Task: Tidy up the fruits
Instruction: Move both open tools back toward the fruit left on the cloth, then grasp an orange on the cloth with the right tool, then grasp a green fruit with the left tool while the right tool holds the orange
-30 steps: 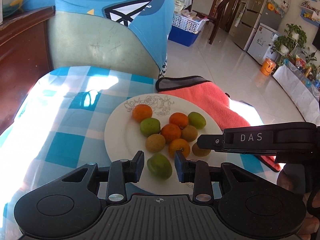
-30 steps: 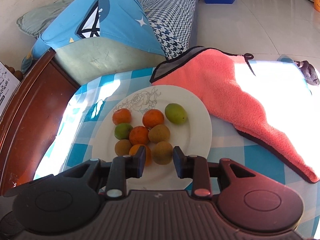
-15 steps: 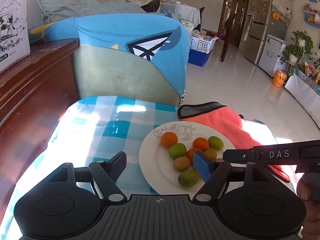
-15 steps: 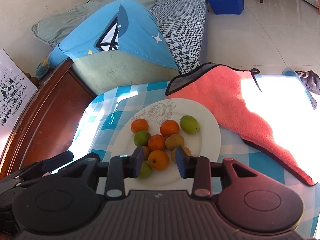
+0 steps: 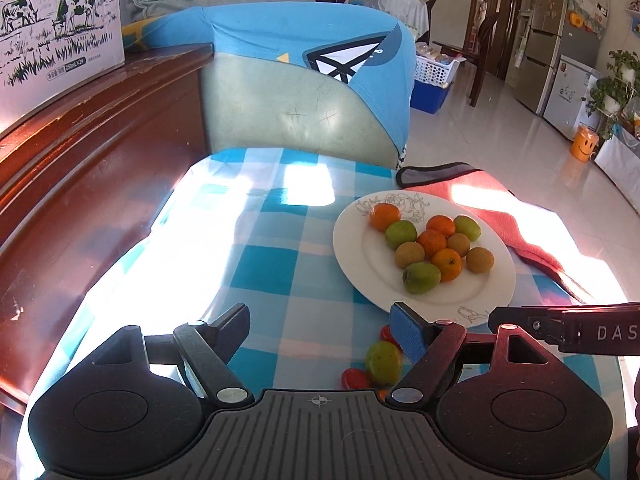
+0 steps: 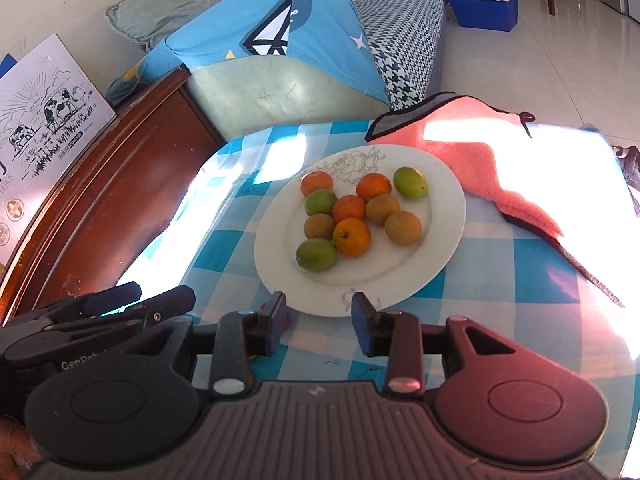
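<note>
A white plate [image 5: 352, 256] [image 6: 444, 216] on the blue checked tablecloth holds several small fruits: orange, green and brown ones. One green fruit [image 5: 421, 277] [image 6: 317, 254] lies at the plate's near edge. My left gripper [image 5: 320, 322] is open and empty, held back from the plate to its left. Loose on the cloth near its right finger lie a green fruit [image 5: 383, 362] and red fruits [image 5: 354, 379]. My right gripper [image 6: 319, 312] is open and empty, just short of the plate's near rim. Its finger shows in the left wrist view [image 5: 568, 328].
A coral towel [image 5: 508, 220] [image 6: 480, 152] lies beside the plate on the right. A dark wooden ledge [image 5: 80, 160] [image 6: 100, 216] borders the table on the left, with a milk carton box [image 5: 56, 24] on it. A blue-covered seat back [image 5: 304, 92] stands behind the table.
Both grippers have pulled back and up from the plate. My left gripper has opened wide, leaving a green fruit on the plate's near edge. The loose fruits on the cloth came into view.
</note>
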The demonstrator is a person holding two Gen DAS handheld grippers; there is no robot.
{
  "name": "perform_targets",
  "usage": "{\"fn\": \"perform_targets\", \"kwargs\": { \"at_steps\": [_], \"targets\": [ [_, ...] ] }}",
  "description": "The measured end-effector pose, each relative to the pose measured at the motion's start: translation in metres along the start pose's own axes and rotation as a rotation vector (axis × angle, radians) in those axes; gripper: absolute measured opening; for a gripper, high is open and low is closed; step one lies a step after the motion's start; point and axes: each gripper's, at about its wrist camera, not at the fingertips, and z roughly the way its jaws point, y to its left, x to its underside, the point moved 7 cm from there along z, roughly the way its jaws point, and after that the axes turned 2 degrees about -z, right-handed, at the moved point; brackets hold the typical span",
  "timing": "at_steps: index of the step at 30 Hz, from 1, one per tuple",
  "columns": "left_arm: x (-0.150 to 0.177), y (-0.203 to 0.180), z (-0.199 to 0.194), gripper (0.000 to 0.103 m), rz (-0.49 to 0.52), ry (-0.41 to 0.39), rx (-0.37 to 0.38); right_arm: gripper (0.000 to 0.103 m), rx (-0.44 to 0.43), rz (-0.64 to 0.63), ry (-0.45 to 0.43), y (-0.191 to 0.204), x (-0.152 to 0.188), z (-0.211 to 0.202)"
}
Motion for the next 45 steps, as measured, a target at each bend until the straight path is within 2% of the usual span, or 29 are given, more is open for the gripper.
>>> {"fn": "perform_targets", "kwargs": {
  "at_steps": [10, 17, 24, 29, 32, 36, 39, 45],
  "targets": [
    [0.018, 0.027, -0.004, 0.078, -0.070, 0.062, -0.040, 0.038, -0.063, -0.120, 0.057, 0.039, 0.055, 0.012],
    [0.019, 0.037, -0.004, 0.079, -0.092, 0.064, -0.063, 0.038, -0.086, -0.185, 0.051, 0.059, 0.063, 0.029],
    [0.016, 0.039, -0.004, 0.079, -0.129, 0.060, -0.036, 0.038, -0.048, -0.273, 0.052, 0.070, 0.066, 0.044],
    [0.017, 0.032, -0.002, 0.079, -0.102, 0.058, -0.020, 0.037, -0.027, -0.291, 0.051, 0.072, 0.068, 0.052],
    [0.017, 0.028, -0.001, 0.079, -0.084, 0.053, -0.013, 0.029, -0.015, -0.303, 0.046, 0.072, 0.068, 0.052],
    [0.019, 0.024, 0.002, 0.079, -0.064, 0.049, -0.006, 0.027, -0.026, -0.290, 0.066, 0.068, 0.070, 0.048],
    [0.020, 0.017, 0.004, 0.079, -0.037, 0.041, 0.006, 0.027, 0.002, -0.251, 0.091, 0.055, 0.073, 0.035],
    [0.025, -0.008, 0.010, 0.079, 0.077, 0.026, 0.048, 0.027, 0.099, -0.129, 0.102, 0.019, 0.064, 0.012]
  ]
}}
